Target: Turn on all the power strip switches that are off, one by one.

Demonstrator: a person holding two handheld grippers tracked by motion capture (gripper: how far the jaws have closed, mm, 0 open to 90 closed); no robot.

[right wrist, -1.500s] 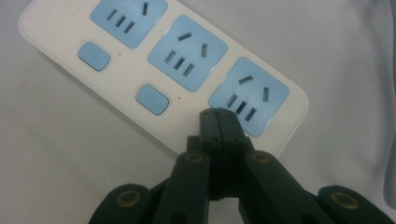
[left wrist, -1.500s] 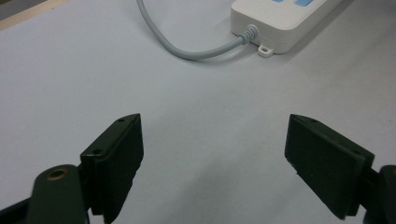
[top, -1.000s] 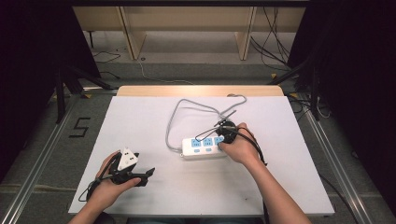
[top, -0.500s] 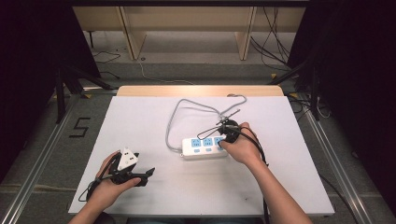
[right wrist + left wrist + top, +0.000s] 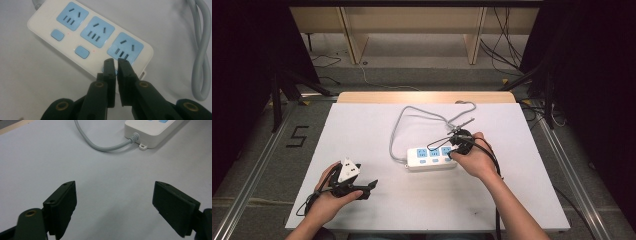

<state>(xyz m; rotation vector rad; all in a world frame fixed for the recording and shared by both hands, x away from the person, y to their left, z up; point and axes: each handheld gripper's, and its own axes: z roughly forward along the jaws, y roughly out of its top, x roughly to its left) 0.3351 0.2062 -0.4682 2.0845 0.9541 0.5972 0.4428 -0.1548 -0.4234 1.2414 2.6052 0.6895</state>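
Note:
A white power strip with three blue sockets lies mid-table, its grey cable looping away behind it. My right gripper points down at the strip's right end. In the right gripper view its tips hover over the small blue button below the last socket of the strip. Its jaws have just been opening and stand a thin slit apart with nothing between them. My left gripper rests near the front left of the table. Its jaws are wide open and empty, facing the strip's cable end.
The white table top ends in a wooden strip at the far edge. The cable doubles back beside the strip's right end. Black gripper cables trail along both forearms. Dark floor and metal rails surround the table.

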